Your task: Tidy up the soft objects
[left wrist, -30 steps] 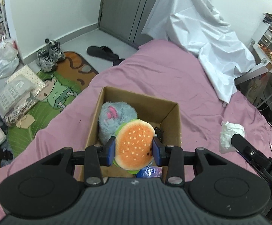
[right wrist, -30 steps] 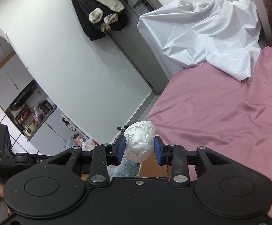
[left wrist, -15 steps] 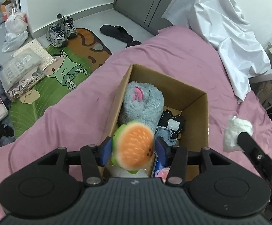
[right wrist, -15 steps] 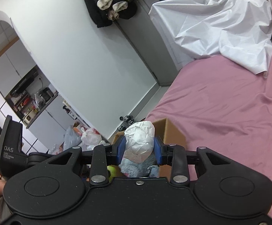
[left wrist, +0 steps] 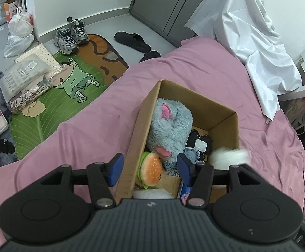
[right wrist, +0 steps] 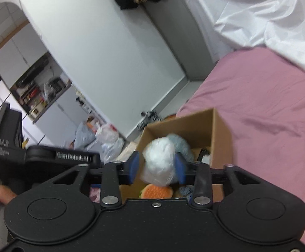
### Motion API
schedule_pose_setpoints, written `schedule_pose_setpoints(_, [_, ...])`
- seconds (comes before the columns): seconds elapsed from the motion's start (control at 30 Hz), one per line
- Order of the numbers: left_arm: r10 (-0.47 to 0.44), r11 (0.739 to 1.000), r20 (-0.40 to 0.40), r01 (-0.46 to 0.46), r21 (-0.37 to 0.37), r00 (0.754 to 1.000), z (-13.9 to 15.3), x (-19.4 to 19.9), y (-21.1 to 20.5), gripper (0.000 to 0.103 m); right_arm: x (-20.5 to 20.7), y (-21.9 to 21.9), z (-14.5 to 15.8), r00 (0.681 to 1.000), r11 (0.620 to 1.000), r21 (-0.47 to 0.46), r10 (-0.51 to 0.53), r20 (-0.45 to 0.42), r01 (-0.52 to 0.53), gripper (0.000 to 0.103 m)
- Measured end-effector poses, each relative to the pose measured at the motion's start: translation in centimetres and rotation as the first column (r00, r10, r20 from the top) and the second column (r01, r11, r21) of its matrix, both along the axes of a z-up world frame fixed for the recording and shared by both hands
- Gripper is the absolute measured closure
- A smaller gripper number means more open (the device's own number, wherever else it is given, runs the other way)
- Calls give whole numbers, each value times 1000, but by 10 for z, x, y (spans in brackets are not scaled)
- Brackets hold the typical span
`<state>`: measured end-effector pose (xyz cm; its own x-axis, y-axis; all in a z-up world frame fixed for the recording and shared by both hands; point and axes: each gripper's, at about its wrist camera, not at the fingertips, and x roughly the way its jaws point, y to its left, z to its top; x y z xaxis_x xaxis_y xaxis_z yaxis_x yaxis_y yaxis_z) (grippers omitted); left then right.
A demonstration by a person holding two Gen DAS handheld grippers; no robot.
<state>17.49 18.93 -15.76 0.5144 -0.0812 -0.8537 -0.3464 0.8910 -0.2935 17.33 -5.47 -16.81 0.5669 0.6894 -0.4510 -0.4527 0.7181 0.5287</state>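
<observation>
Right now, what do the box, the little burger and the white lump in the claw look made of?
Box: plain brown corrugated cardboard, matte, with raw cut edges.
Burger: soft plush fabric, orange bun with pale stitched dots and a green felt-like fringe.
White lump in the right claw: looks like crinkled thin plastic or tissue; it is blurred, so uncertain.

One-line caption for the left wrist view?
Open left gripper above cardboard box; burger plush lies inside beside grey plush.

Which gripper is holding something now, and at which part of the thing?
The right gripper holds the white soft bundle, pinched at its two sides, above the cardboard box. The left gripper is open and holds nothing.
</observation>
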Motion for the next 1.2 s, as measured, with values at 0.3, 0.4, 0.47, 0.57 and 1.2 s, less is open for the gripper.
schedule_pose_setpoints(0.3, [-1, 999, 12, 0, 37, 1000, 4, 0, -5, 31, -2, -10, 3, 999, 999, -1, -41, -23, 41, 48])
schedule_pose_setpoints(0.4, [-1, 999, 18, 0, 50, 1000, 7, 0, -11, 26, -6, -20, 6, 997, 998, -5, -68, -27, 67, 39])
schedule_pose_setpoints(0.47, [-15, 998, 30, 13, 69, 999, 10, 0, -17, 25, -8, -28, 10, 996, 996, -12, -84, -35, 84, 38])
schedule_pose_setpoints(0.57, [-53, 994, 29, 50, 102, 998, 15, -1, -27, 24, -10, -41, 17, 993, 993, -45, -109, -43, 107, 36])
schedule_pose_setpoints(1.2, [-186, 967, 16, 181, 180, 982, 84, -49, -83, 17, -61, -128, 67, 960, 956, -136, -269, -71, 258, 0])
